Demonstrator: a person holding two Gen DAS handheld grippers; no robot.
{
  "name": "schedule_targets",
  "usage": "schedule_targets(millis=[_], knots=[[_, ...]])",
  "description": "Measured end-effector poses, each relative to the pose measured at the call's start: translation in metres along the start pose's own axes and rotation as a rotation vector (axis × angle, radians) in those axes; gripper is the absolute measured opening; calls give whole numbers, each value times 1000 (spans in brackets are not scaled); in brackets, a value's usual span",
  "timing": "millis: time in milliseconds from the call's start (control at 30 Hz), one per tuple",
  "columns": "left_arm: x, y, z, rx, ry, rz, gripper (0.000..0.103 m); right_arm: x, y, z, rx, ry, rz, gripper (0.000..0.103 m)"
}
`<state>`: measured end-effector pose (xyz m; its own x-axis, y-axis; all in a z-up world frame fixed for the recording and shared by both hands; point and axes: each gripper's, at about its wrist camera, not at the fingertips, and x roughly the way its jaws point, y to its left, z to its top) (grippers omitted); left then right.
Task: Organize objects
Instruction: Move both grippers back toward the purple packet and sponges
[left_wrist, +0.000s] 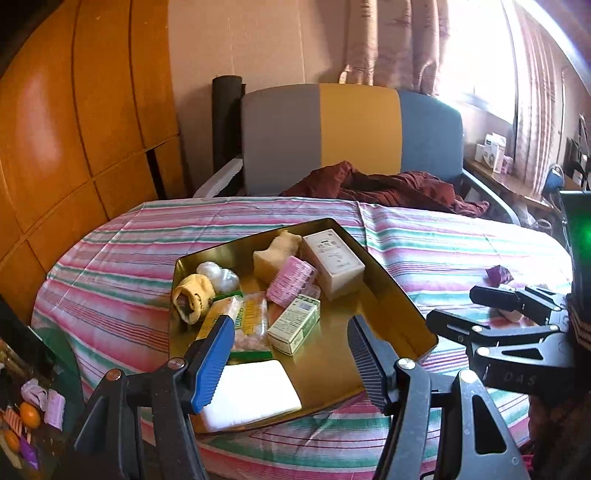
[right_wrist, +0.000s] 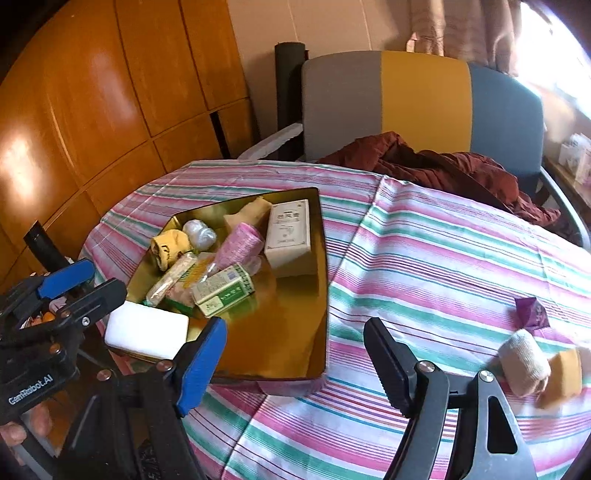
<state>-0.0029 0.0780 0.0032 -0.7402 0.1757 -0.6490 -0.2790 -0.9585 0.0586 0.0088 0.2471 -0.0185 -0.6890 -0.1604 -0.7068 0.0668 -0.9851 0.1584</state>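
Observation:
A gold metal tray (left_wrist: 388, 295) (right_wrist: 295, 332) lies on the striped tablecloth. It holds a white box (left_wrist: 332, 258), a pink roll (left_wrist: 291, 280), a green box (left_wrist: 295, 325), a yellow sock (left_wrist: 192, 295), a white block (left_wrist: 251, 395) and other small items. My left gripper (left_wrist: 290, 354) (right_wrist: 86, 286) hovers open over the tray's near end with nothing between its fingers. Just right of the tray's near corner, my right gripper (right_wrist: 295, 363) (left_wrist: 450, 306) stands open and empty above the cloth. A purple wrapper (right_wrist: 532, 314), a beige rolled sock (right_wrist: 524, 358) and a tan block (right_wrist: 561, 373) lie loose on the cloth at the right.
A chair (left_wrist: 354, 133) with a grey, yellow and blue back stands behind the table, with a maroon cloth (left_wrist: 388, 184) draped on its seat. Wooden wall panels (left_wrist: 74, 129) fill the left. Small clutter lies on the floor (left_wrist: 33, 413) at the lower left. A side shelf (left_wrist: 495, 151) carries boxes.

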Motion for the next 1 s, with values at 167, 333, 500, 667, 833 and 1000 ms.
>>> schedule_targets(millis=[167, 333, 500, 667, 833, 1000], knots=[[-1, -11, 1, 36, -5, -7, 65, -3, -14, -4, 35, 1, -21, 78], [-2, -19, 2, 58, -6, -12, 65, -8, -28, -5, 58, -9, -42, 78], [-2, -26, 4, 79, -6, -20, 65, -15, -43, -4, 82, -19, -67, 78], [-1, -38, 7, 109, -12, -30, 64, -22, -64, -7, 120, -26, -103, 78], [1, -49, 8, 142, -10, -47, 65, -31, -88, -11, 161, -31, -142, 78], [5, -62, 9, 171, -2, -63, 65, -40, -112, -17, 192, -28, -183, 78]])
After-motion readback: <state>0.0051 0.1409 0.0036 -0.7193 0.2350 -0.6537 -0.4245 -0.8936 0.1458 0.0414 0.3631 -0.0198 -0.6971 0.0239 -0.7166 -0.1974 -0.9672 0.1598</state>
